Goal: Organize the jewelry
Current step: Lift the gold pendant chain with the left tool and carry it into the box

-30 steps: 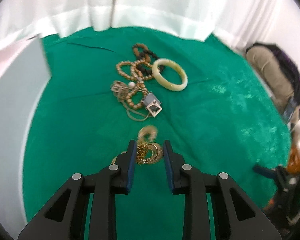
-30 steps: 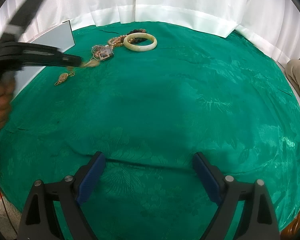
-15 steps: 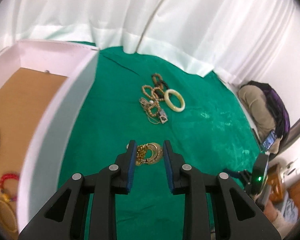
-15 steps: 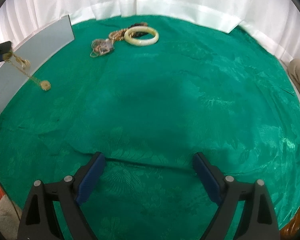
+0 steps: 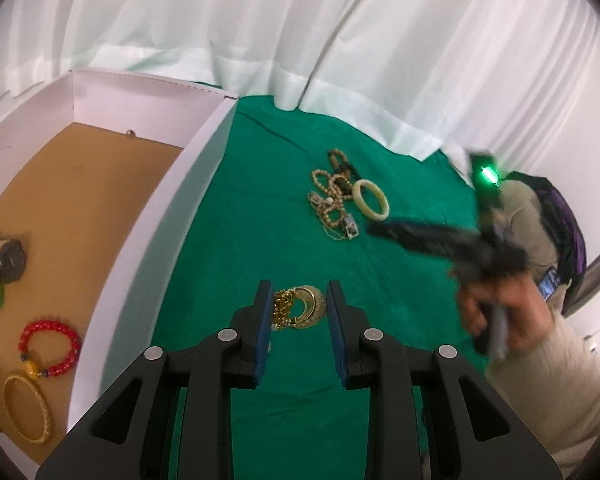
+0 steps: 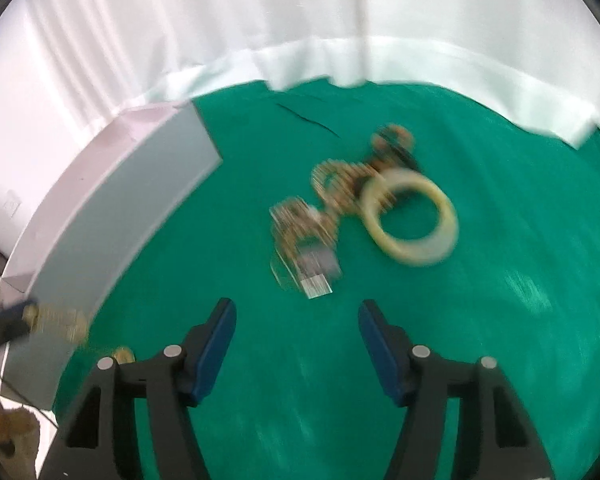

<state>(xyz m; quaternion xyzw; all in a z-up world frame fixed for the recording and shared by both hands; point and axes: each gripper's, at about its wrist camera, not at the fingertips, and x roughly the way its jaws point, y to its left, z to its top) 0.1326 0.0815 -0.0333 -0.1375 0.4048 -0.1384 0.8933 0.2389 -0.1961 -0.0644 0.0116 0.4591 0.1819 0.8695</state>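
With a red bracelet (image 5: 49, 345) and gold bangle (image 5: 27, 410) already in the box (image 5: 148, 216), my left gripper (image 5: 296, 312) clamps a gold necklace (image 5: 300, 307) while my right gripper (image 6: 296, 332), empty and closing, nears the pile (image 6: 340, 204) left on the cloth (image 6: 500, 320).

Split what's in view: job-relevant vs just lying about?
Job:
- left gripper shut on gold necklace
- right gripper, empty, jaws closing
- bead bracelets, cream bangle, square pendant heaped on the cloth
- white box holding red bracelet, gold bangle

Lying about:
- green cloth
- white curtain
- phone
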